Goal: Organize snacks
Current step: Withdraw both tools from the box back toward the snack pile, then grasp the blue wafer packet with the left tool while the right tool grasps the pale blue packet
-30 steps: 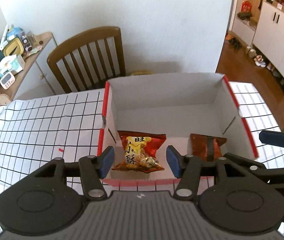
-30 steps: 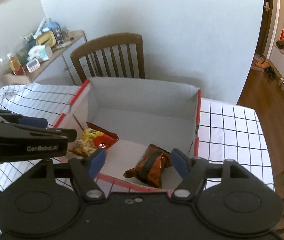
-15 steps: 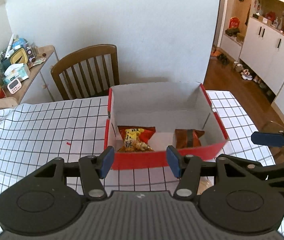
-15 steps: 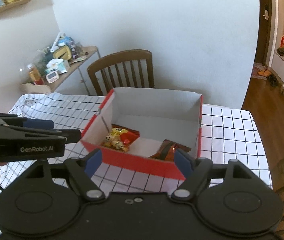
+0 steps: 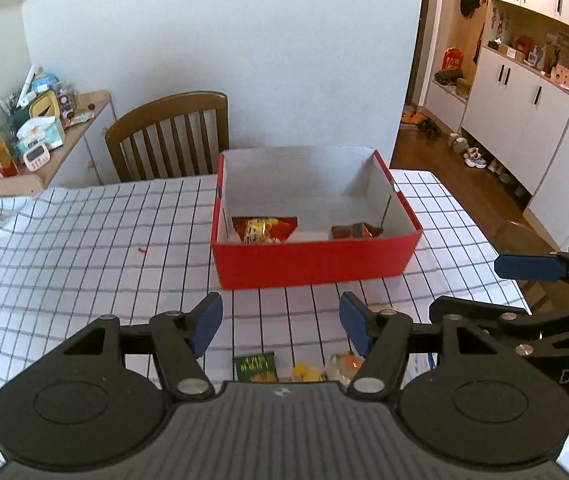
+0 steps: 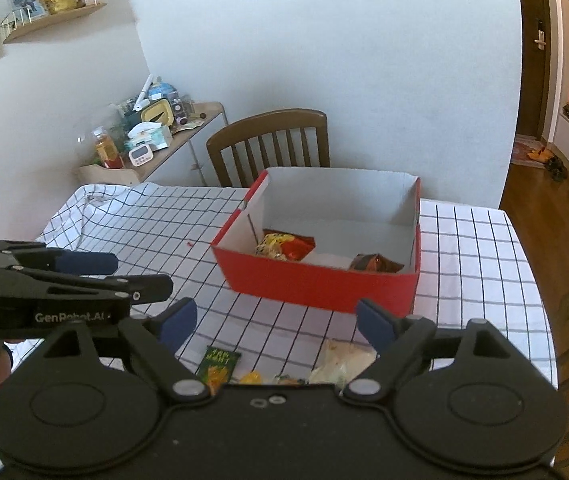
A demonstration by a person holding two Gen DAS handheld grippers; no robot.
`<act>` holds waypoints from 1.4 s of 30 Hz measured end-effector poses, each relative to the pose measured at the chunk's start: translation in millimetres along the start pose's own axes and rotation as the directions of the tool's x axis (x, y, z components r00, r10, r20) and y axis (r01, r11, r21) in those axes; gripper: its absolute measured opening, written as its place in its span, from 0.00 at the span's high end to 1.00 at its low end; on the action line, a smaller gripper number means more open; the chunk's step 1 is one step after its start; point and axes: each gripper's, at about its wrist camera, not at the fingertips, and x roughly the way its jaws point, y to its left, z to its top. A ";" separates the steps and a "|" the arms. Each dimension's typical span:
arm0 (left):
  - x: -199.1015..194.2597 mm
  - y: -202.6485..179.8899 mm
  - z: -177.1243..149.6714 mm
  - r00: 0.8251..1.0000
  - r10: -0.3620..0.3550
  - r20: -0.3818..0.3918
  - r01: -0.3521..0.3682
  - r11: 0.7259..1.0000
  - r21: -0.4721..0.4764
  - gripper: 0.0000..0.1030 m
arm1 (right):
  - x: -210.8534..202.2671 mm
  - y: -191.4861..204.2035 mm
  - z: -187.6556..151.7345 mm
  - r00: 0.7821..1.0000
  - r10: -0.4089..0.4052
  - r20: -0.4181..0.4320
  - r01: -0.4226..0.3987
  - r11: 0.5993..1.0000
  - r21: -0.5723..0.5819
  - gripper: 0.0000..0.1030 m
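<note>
We see 2 snack packs in the red box [image 5: 312, 266] mid-table, a red-yellow one [image 5: 264, 229] left and a brown one [image 5: 354, 231] right, 3–4 more loose near us incl. a green packet [image 5: 255, 366], and both the left gripper [image 5: 280, 322] and right gripper [image 6: 274, 322], marked "GenRobot.AI", spread w/ nothing held.

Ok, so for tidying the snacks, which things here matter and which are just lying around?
Part of the job:
red box
red and yellow snack bag and brown snack bag, both in the box
green packet, yellow snack and pale bag, loose on the tablecloth
left claw and right claw, both open

Just lying about:
wooden chair
cluttered side shelf
white cabinets
</note>
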 end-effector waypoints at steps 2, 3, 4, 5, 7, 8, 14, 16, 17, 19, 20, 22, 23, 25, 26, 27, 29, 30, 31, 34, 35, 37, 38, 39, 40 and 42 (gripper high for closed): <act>-5.4 3.1 -10.6 1.000 0.000 0.001 0.000 1.000 -0.003 0.36 | -5.0 4.2 -9.5 1.000 0.004 0.006 -0.004 1.000 -0.002 0.12; -7.5 4.5 -15.7 1.000 0.002 0.000 -0.002 1.000 -0.004 0.34 | -6.7 6.2 -13.8 1.000 0.006 0.007 -0.006 1.000 0.000 0.12; -9.4 6.8 -21.0 1.000 0.003 -0.001 -0.003 1.000 -0.009 0.34 | -8.3 7.6 -17.9 1.000 0.010 0.007 -0.010 1.000 0.002 0.10; -11.1 9.6 -26.9 1.000 0.000 -0.003 0.000 1.000 -0.018 0.33 | -9.5 9.7 -21.9 1.000 0.012 0.006 -0.012 1.000 0.004 0.09; -11.4 13.7 -35.9 1.000 -0.004 -0.013 0.004 1.000 -0.027 0.30 | -11.0 13.7 -30.5 1.000 0.014 0.008 -0.014 1.000 0.003 0.06; -11.4 16.4 -41.9 1.000 -0.006 -0.017 0.006 0.999 -0.035 0.27 | -11.7 15.7 -34.9 1.000 0.017 0.011 -0.017 1.000 -0.002 0.03; -5.5 32.8 -71.2 0.999 -0.026 -0.047 0.022 0.995 -0.095 0.23 | -8.9 21.4 -62.1 1.000 0.028 -0.002 -0.028 1.000 -0.004 0.00; -1.2 38.5 -80.8 0.997 -0.026 -0.066 0.018 0.994 -0.110 0.23 | -5.9 21.4 -70.9 1.000 0.025 -0.010 -0.025 1.000 0.002 0.00; 1.3 40.9 -84.2 0.997 -0.020 -0.076 0.011 0.993 -0.115 0.23 | -3.8 21.6 -75.0 1.000 0.025 -0.019 -0.024 1.000 0.002 0.00; 6.9 47.2 -91.6 0.995 -0.012 -0.098 0.000 0.992 -0.127 0.23 | 0.8 22.3 -82.6 0.999 0.016 -0.037 -0.016 1.000 -0.005 0.00; 10.3 50.6 -94.7 0.994 -0.011 -0.108 -0.004 0.991 -0.133 0.23 | 3.7 23.3 -86.2 0.999 0.010 -0.046 -0.010 1.000 -0.010 0.00; 17.3 56.5 -100.0 0.991 -0.008 -0.132 -0.012 0.989 -0.149 0.23 | 9.8 24.5 -94.5 0.998 0.008 -0.067 -0.009 1.000 -0.012 0.00; 20.6 58.1 -101.7 0.989 -0.010 -0.145 -0.013 0.988 -0.153 0.23 | 13.7 25.1 -99.1 0.997 0.007 -0.079 -0.008 1.000 -0.010 0.00; 29.0 62.4 -105.5 0.983 -0.010 -0.183 -0.019 0.988 -0.155 0.23 | 21.9 26.4 -107.0 0.994 0.009 -0.106 -0.010 1.000 -0.006 0.00; 34.0 63.4 -107.4 0.978 -0.005 -0.207 -0.025 0.989 -0.144 0.23 | 26.6 26.9 -111.8 0.992 0.012 -0.123 -0.013 1.000 -0.005 0.01; 38.4 63.7 -109.0 0.974 0.006 -0.225 -0.036 0.991 -0.129 0.23 | 30.8 27.8 -115.8 0.990 0.014 -0.137 -0.015 1.000 -0.007 0.01; 48.8 65.8 -112.9 0.969 0.030 -0.244 -0.055 0.994 -0.097 0.23 | 39.5 28.7 -124.1 0.986 0.011 -0.164 -0.014 1.000 -0.016 0.01; 54.3 66.7 -114.7 0.967 0.037 -0.254 -0.060 0.995 -0.082 0.23 | 43.9 28.6 -127.3 0.984 0.011 -0.177 -0.014 1.000 -0.018 0.02; 59.7 67.7 -116.4 0.964 0.041 -0.262 -0.063 0.995 -0.075 0.23 | 48.4 28.1 -130.4 0.982 0.011 -0.189 -0.015 1.000 -0.021 0.02; 78.2 72.7 -121.8 0.955 0.034 -0.295 -0.057 0.996 -0.070 0.23 | 62.7 26.1 -139.0 0.974 0.011 -0.225 -0.018 0.999 -0.029 0.05; 84.5 74.3 -123.4 0.952 0.033 -0.305 -0.057 0.996 -0.069 0.23 | 66.7 26.2 -140.5 0.972 0.007 -0.234 -0.016 0.999 -0.035 0.06; 95.1 75.2 -124.7 0.947 0.039 -0.318 -0.062 0.996 -0.062 0.23 | 74.6 27.4 -143.8 0.968 0.007 -0.252 -0.020 0.999 -0.051 0.08; 100.0 75.7 -124.7 0.945 0.044 -0.325 -0.066 0.996 -0.059 0.23 | 78.6 28.2 -144.9 0.966 0.005 -0.260 -0.021 0.998 -0.060 0.10; 105.0 76.6 -124.8 0.943 0.043 -0.331 -0.067 0.996 -0.060 0.23 | 82.5 28.9 -146.0 0.964 0.001 -0.267 -0.020 0.997 -0.068 0.10; 109.9 78.0 -124.7 0.941 0.037 -0.337 -0.063 0.996 -0.065 0.23 | 86.7 29.4 -146.7 0.961 -0.002 -0.276 -0.019 0.997 -0.074 0.12; 119.1 81.7 -124.0 0.936 0.021 -0.352 -0.054 0.995 -0.083 0.23 | 94.9 29.0 -147.9 0.957 -0.005 -0.290 -0.019 0.997 -0.080 0.15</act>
